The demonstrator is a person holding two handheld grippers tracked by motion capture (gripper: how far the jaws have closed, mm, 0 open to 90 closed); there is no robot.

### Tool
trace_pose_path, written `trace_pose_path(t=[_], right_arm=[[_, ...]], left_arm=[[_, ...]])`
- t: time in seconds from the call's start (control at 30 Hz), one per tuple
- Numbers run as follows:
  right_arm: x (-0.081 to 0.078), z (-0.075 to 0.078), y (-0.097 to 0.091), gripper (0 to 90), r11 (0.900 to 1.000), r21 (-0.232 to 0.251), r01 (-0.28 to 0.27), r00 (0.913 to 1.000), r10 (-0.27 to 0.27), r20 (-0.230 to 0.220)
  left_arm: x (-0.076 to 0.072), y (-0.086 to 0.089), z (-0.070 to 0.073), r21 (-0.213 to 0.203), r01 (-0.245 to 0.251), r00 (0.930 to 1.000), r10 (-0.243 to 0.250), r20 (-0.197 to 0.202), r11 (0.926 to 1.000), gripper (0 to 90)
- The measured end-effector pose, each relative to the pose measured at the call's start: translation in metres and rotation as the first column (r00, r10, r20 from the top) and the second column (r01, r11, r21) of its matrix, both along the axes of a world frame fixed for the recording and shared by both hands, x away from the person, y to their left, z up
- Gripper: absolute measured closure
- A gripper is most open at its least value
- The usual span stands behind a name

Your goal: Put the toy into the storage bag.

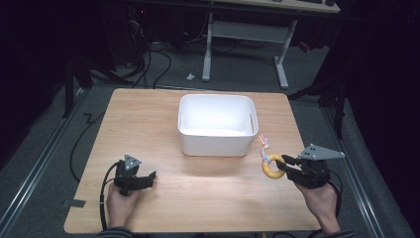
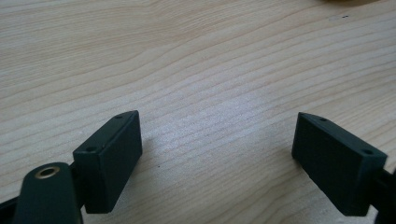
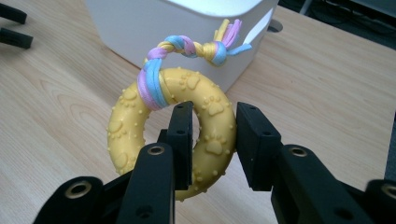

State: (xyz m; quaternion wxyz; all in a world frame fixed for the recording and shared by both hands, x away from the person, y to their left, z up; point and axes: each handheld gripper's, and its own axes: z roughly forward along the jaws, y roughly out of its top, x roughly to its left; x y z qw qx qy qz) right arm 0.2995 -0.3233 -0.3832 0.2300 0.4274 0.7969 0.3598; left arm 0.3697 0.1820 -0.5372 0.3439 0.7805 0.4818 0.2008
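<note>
A yellow ring toy (image 3: 140, 126) with paw prints and a braided pastel rope (image 3: 187, 49) is held just above the wooden table (image 1: 148, 119), to the right of a white bin (image 1: 216, 144). My right gripper (image 3: 212, 130) is shut on the ring's side, one jaw through the hole. In the high view the ring toy (image 1: 272, 169) sits at the tip of the right gripper (image 1: 286, 165), near the bin's front right corner. My left gripper (image 1: 151, 176) rests low at the table's front left, open, with bare wood between its jaws (image 2: 215, 140).
The white bin is empty and stands at the table's middle back. A desk frame (image 1: 245, 42) and cables lie on the floor beyond the table. Bare tabletop stretches between the two grippers.
</note>
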Motion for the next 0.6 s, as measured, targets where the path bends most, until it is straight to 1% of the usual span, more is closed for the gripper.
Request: trace_pose_path(t=[0.27,0.37,0.43,0.47,0.6], right_arm=[[0.007,0.008,0.004,68.7,0.9998,0.002,-0.019,0.9998,0.019,0.003],[0.011,0.015,0.007,68.7,0.9993,0.020,-0.032,0.9995,0.032,0.004],[0.013,0.017,0.008,68.7,0.9990,0.021,-0.038,0.9993,0.038,0.006],[0.017,0.022,0.012,68.7,0.9989,0.012,-0.046,0.9989,0.046,0.009],[0.022,0.027,0.016,68.7,0.9983,0.005,-0.058,0.9983,0.057,0.012]], left_arm=[[0.000,0.000,0.000,0.000,0.000,1.0000,0.000,0.000,1.0000,16.5],[0.000,0.000,0.000,0.000,-0.002,1.0000,0.002,0.001,1.0000,16.6],[0.000,0.000,0.000,0.000,-0.006,1.0000,0.006,0.001,1.0000,16.7],[0.000,0.000,0.000,0.001,-0.007,1.0000,0.007,0.001,1.0000,16.7],[0.000,0.000,0.000,0.001,-0.006,1.0000,0.006,0.001,1.0000,16.7]])
